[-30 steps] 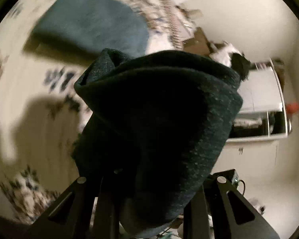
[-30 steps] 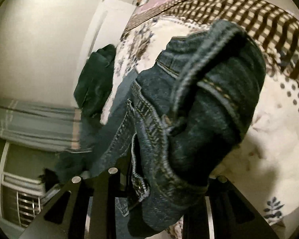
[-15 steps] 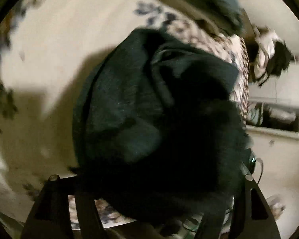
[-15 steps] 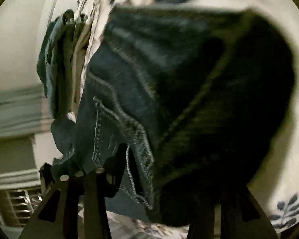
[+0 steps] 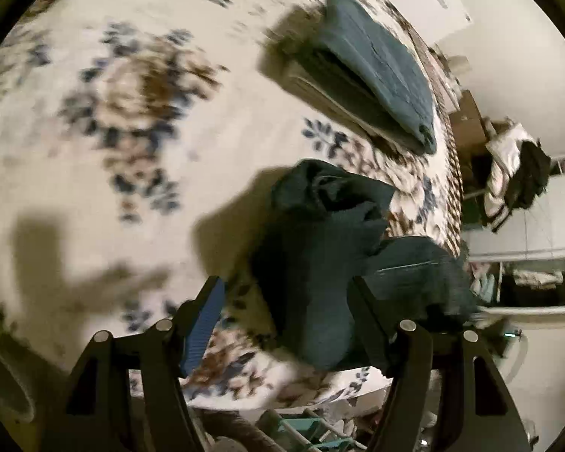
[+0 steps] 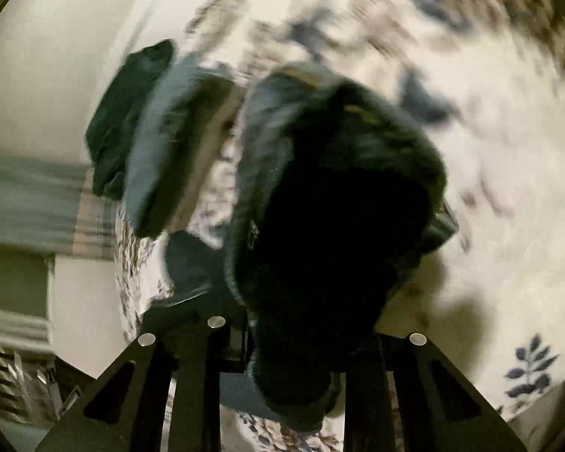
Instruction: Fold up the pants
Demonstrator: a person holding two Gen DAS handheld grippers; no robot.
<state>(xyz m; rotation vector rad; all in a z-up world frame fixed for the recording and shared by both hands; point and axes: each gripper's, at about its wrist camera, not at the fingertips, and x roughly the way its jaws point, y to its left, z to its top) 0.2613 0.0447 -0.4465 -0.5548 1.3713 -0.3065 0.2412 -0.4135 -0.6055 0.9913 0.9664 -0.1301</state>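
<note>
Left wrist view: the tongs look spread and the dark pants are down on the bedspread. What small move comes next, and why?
Probably bring the left tongs back onto the pants edge. The jaws stand apart, with the cloth bunched on the floral bedspread, not flat. The right tongs seem to grip the other end, so a regrasp would let both pull it straight.

Open bedspread (image 5: 94, 196) is offered left of the bunched pants (image 5: 320, 263); passage beyond is obstructed by a folded stack (image 5: 376, 71).
</note>
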